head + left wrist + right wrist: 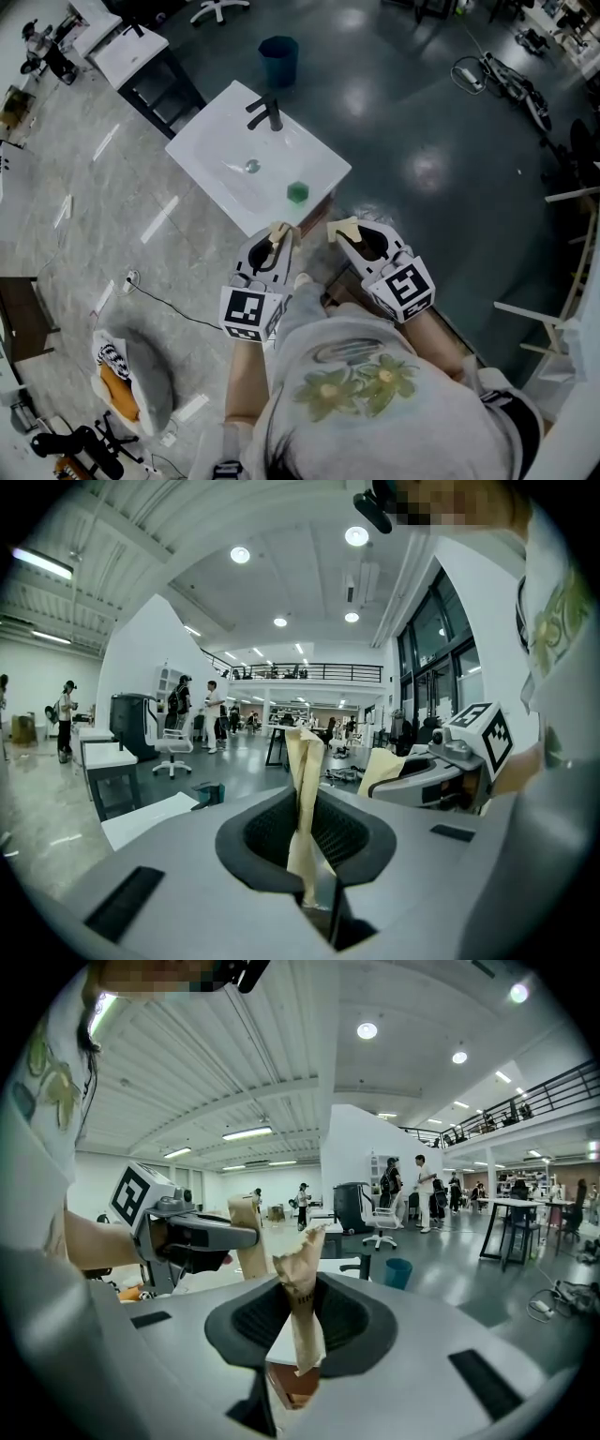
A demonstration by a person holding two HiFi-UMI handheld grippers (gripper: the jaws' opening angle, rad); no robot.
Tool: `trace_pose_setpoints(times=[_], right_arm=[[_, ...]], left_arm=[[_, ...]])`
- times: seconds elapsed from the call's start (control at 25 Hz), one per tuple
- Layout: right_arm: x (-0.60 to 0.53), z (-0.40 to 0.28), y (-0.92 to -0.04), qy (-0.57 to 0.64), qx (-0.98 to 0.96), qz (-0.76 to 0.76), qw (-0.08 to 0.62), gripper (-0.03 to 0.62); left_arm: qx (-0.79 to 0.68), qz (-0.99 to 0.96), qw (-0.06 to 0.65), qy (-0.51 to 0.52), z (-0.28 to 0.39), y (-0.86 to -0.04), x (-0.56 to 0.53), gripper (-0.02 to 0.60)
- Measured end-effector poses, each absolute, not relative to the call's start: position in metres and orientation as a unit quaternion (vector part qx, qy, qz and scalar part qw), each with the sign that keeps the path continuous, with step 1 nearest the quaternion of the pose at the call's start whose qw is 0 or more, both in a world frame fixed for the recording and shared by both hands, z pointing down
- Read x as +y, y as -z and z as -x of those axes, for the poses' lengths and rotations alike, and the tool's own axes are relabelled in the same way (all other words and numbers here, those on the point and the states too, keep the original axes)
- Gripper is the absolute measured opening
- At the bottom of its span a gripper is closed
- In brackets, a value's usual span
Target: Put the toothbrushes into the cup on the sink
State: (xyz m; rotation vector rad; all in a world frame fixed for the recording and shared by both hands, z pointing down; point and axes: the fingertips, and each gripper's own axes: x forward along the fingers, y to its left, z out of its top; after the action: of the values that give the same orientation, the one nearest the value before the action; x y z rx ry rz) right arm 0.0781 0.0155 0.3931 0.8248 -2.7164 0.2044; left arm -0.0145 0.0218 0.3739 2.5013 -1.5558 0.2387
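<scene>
A small green cup [297, 192] stands near the front corner of the white sink [211, 141], which has a dark faucet [265, 114] at its back. No toothbrush shows in any view. In front of the sink, side by side, I hold my left gripper [279, 231] and right gripper [344, 227], both short of the cup. The left gripper [305, 752] has its tan taped pads pressed together with nothing between them. The right gripper [302, 1260] also shows its tan pads together, and I see nothing held.
A teal bin [278, 58] stands on the dark floor behind the sink. A second white sink stand [131, 52] is at the upper left. Bags [127, 375] and a cable lie on the floor at the left. A bicycle [511, 80] lies at the upper right. People stand far off.
</scene>
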Motion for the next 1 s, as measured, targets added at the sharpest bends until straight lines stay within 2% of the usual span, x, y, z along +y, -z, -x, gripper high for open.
trace_pose_setpoints(times=[1.0], right_arm=[[-0.079, -0.009, -0.401, -0.047, -0.943, -0.302, 0.133, 0.097]], left_arm=[[-0.510, -0.852, 0.103, -0.057, 0.080, -0.397, -0.054, 0.049]])
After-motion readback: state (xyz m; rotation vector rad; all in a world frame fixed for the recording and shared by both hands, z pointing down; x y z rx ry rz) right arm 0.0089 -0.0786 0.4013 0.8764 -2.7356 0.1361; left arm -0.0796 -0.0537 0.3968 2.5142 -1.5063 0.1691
